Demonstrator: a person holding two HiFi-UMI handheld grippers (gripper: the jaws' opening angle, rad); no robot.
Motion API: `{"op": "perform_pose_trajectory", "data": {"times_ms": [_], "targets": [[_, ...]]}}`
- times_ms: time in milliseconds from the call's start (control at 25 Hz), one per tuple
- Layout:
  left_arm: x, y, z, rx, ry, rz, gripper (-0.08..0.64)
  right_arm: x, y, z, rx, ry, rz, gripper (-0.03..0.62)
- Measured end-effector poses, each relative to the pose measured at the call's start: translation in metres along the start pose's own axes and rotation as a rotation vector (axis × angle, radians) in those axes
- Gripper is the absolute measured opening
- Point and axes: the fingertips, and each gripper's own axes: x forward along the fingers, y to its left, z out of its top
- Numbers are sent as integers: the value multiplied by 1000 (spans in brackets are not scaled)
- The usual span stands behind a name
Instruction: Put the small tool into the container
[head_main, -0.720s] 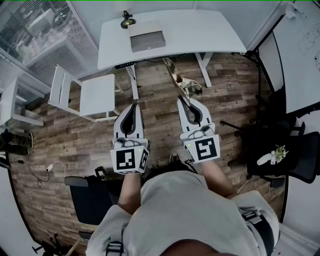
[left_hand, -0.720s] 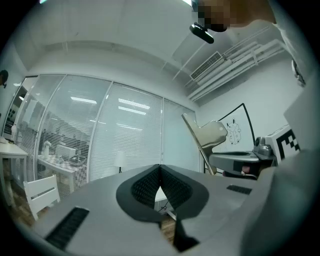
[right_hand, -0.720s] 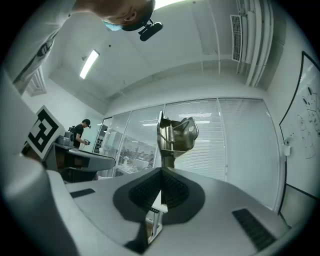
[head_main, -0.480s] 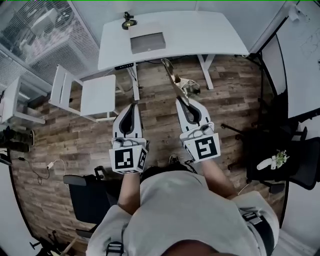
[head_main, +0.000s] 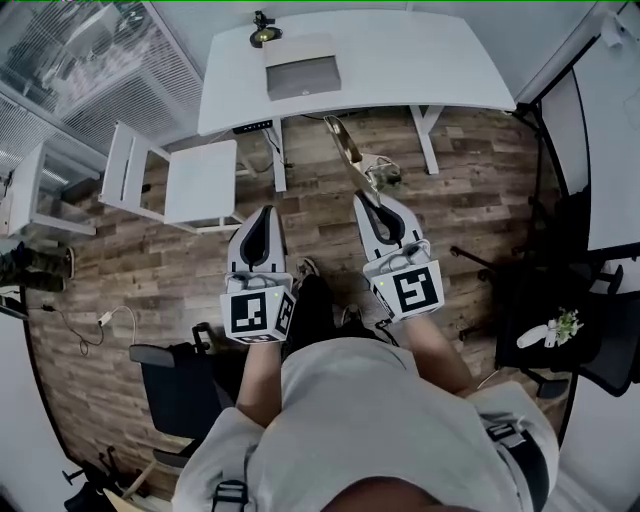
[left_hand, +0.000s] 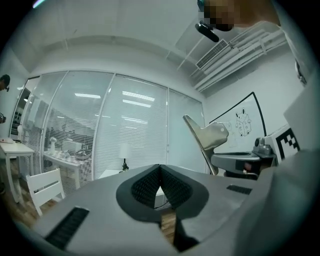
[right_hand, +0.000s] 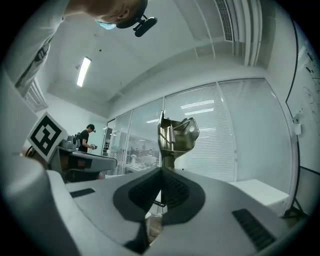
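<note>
Because the right gripper (head_main: 363, 198) had its jaws pinched on the lower end of a metal spring clamp (head_main: 346, 143), the small tool stood out beyond them just above the centre of the head view, over the wooden floor (head_main: 470, 180) and short of the desk (head_main: 430, 70). The grey container (head_main: 301, 76) sat on that desk near the top centre, well apart from the clamp. The left gripper (head_main: 262, 213), at lower left of centre, had its jaws pressed together on nothing.

The clamp looked like thin, stiff sheet metal with a coil spring — probably light, hard and rather slippery against the ribbed pads. Only one flat handle end seemed to be in the grip, so most of its length reached past the jaws and could pivot or slide if jolted. A flat handle face was likely the best hold — taken closer to the spring, it would swing less.
</note>
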Motion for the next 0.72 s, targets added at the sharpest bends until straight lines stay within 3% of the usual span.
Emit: {"op": "perform_pose_trajectory", "data": {"times_ms": [560,720], "targets": [[136,107,-14,-18,57,-52,21,157,-29,-12,-27,50,4,25],[161,133,-17,-38,65,-71,21,196,-36,-18,4,77,2,25]]}}
